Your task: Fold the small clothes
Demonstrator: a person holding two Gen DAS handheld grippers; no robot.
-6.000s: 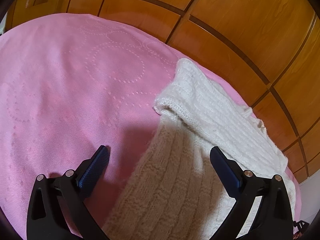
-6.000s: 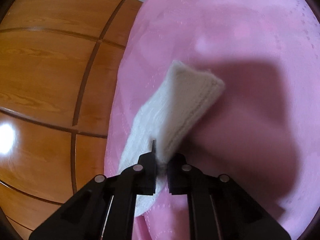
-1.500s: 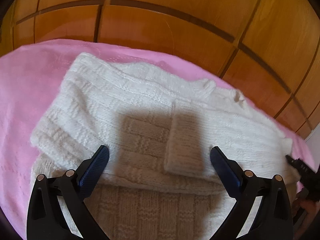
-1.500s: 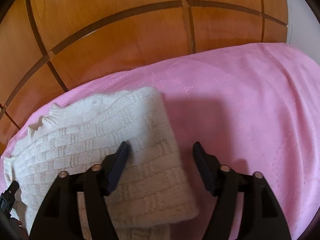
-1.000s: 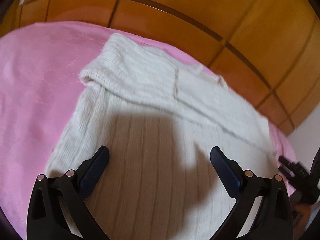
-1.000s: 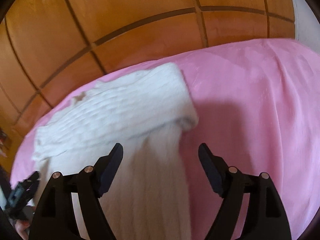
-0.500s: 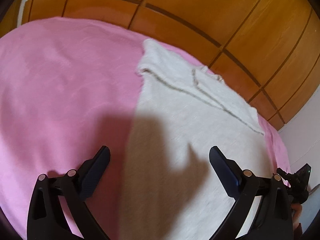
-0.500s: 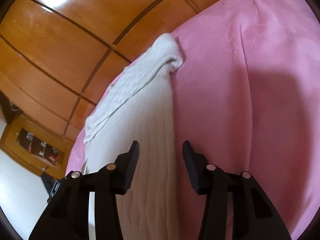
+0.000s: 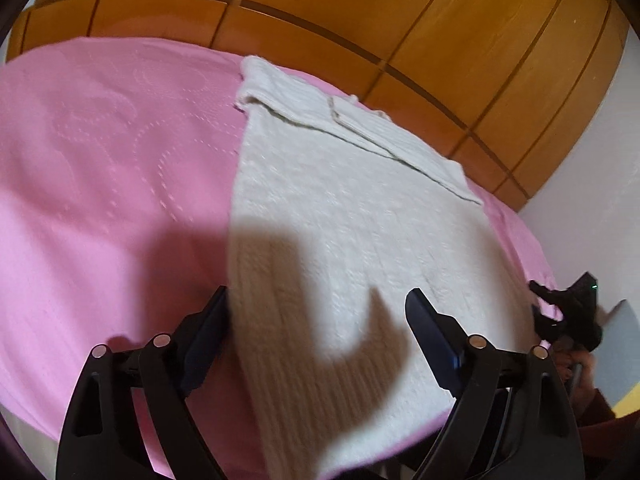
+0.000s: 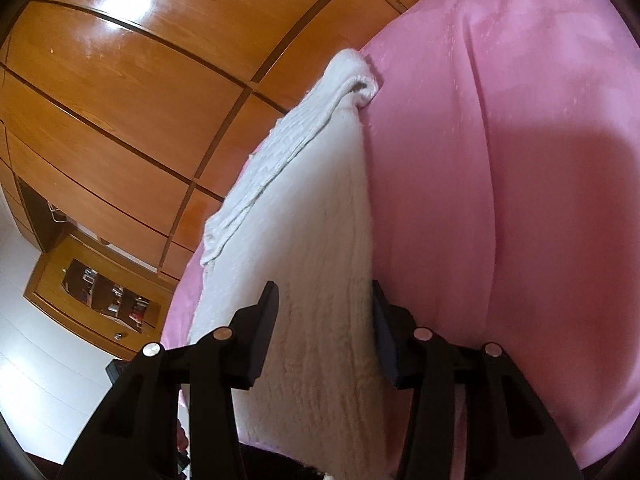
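A white knitted sweater (image 9: 352, 216) lies flat on the pink bedspread (image 9: 100, 184), its sleeves folded across the far end. My left gripper (image 9: 316, 312) is open, its jaws straddling the sweater's near left edge at the hem. My right gripper (image 10: 324, 308) is open, its jaws either side of the hem's right edge; the sweater (image 10: 304, 216) runs away from it. The right gripper also shows at the right edge of the left wrist view (image 9: 568, 312).
A wooden panelled wardrobe (image 9: 360, 12) stands behind the bed. The bed's near edge runs just below both grippers. A white wall (image 9: 600, 160) is at the right. A wooden shelf unit (image 10: 96, 284) stands far left in the right wrist view.
Both grippers have drawn back from the folded sleeves to the sweater's hem and dropped lower. The right gripper's jaws have narrowed. The sleeves stay folded across the chest.
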